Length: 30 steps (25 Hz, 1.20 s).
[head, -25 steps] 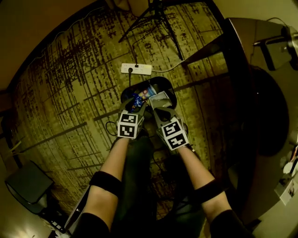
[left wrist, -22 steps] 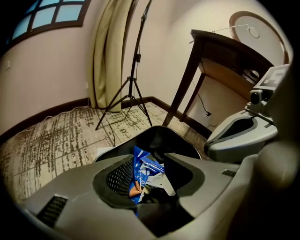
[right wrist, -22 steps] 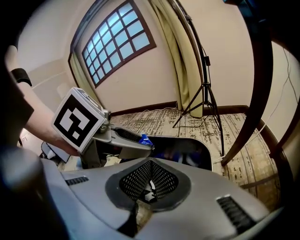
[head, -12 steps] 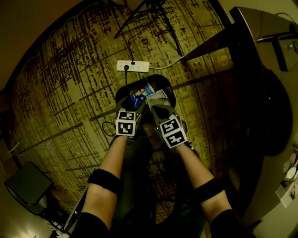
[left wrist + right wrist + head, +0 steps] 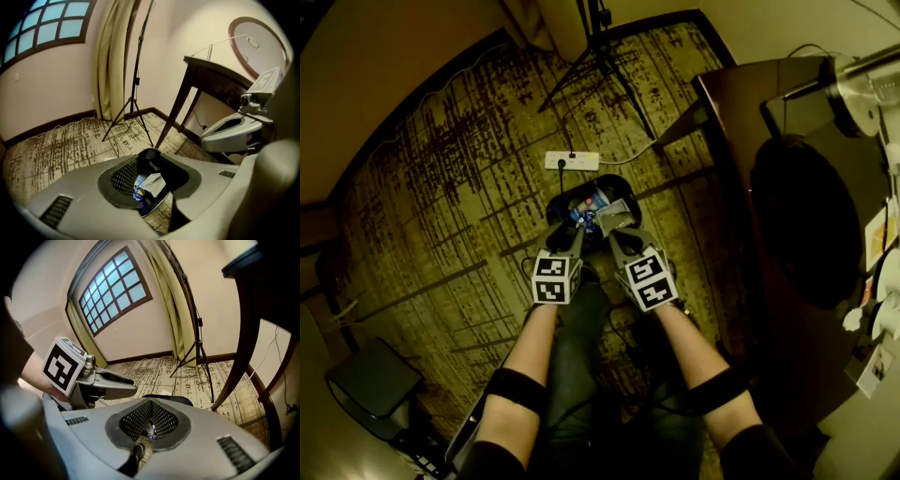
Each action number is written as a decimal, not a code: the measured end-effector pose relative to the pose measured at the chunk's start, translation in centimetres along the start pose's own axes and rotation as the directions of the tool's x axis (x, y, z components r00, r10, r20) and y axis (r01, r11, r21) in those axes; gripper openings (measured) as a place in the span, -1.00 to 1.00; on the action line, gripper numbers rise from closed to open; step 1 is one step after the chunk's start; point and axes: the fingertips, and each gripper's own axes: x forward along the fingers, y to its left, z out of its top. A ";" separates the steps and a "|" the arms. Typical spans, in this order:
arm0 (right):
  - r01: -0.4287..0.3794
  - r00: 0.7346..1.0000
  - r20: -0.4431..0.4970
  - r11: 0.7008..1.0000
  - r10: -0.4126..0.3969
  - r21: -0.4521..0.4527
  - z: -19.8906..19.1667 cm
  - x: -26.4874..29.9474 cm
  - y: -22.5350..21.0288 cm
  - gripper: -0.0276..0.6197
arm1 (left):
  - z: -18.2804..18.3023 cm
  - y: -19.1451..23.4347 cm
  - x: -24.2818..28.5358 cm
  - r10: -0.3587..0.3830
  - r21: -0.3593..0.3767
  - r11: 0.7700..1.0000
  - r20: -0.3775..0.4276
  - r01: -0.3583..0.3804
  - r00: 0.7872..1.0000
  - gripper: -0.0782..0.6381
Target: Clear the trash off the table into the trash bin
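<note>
A second ago the left tool [image 5: 569, 232] held a blue crumpled wrapper [image 5: 581, 217] over the black oval trash bin [image 5: 555, 204]. Now that wrapper lies inside the bin beside a pale crumpled paper [image 5: 614, 216], and both tools have risen a little clear of the rim. The left tool's jaws have just been closing, yet they stand apart with nothing between them; only the bin's contents show through the gap. The right tool [image 5: 617, 236] is closed tight and empty.

Both bare forearms reach forward side by side, the left forearm [image 5: 525, 361] and right forearm [image 5: 689, 352] each with a black band near the elbow. The tools slant down toward the bin, which stands on the patterned carpet [image 5: 441, 206] near a white power strip [image 5: 572, 160], left of the dark wooden table [image 5: 741, 122].
</note>
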 end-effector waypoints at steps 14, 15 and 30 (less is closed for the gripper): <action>0.125 0.961 0.253 0.992 -0.114 -0.027 18.7 -26.0 7.5 -0.91 | 20.7 -9.9 -26.4 0.021 0.075 0.996 0.262 -0.042 0.965 -0.78; 0.135 0.955 0.272 0.990 -0.121 -0.032 19.7 -27.7 7.9 -0.91 | 21.8 -10.6 -27.9 0.015 0.086 0.995 0.278 -0.041 0.961 -0.78; 0.478 0.745 0.384 0.838 -0.545 0.262 12.9 -53.0 -1.3 -0.91 | 31.5 -33.7 -30.5 -0.365 0.425 0.878 0.296 0.220 0.883 -0.78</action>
